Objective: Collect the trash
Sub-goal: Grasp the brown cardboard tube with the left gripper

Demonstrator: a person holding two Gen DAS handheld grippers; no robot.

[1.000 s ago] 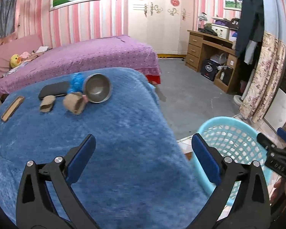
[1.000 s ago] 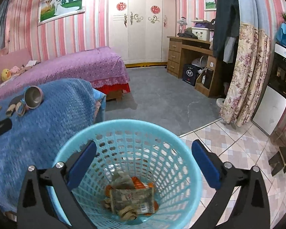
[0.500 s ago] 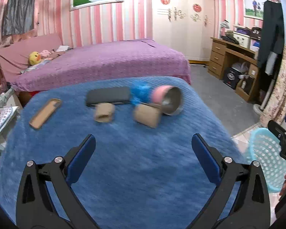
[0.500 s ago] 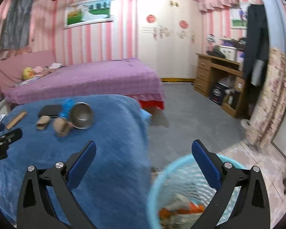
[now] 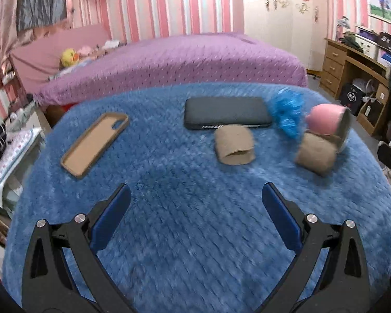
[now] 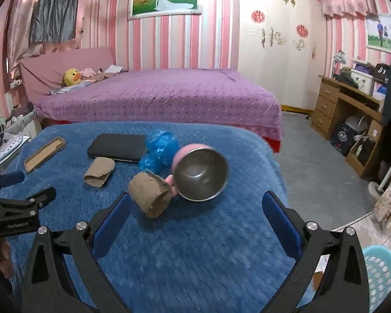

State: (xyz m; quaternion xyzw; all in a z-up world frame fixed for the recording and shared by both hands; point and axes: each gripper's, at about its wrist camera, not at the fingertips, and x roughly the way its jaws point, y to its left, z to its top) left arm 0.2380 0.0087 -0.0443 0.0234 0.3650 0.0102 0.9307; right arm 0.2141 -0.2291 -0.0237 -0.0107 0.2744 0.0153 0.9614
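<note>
Now both views have been swung away from the turquoise basket and back over the blue table — a fresh pick is suggested. Left tongs and right tongs are held apart, empty. Two cardboard tubes and a blue plastic wad remain beside the tipped, empty steel bowl — the basket's contents are hidden.

I can read no text for certain. My left gripper, at the left edge of the right wrist frame, carries a small white imprint, too blurred to make out.
</note>
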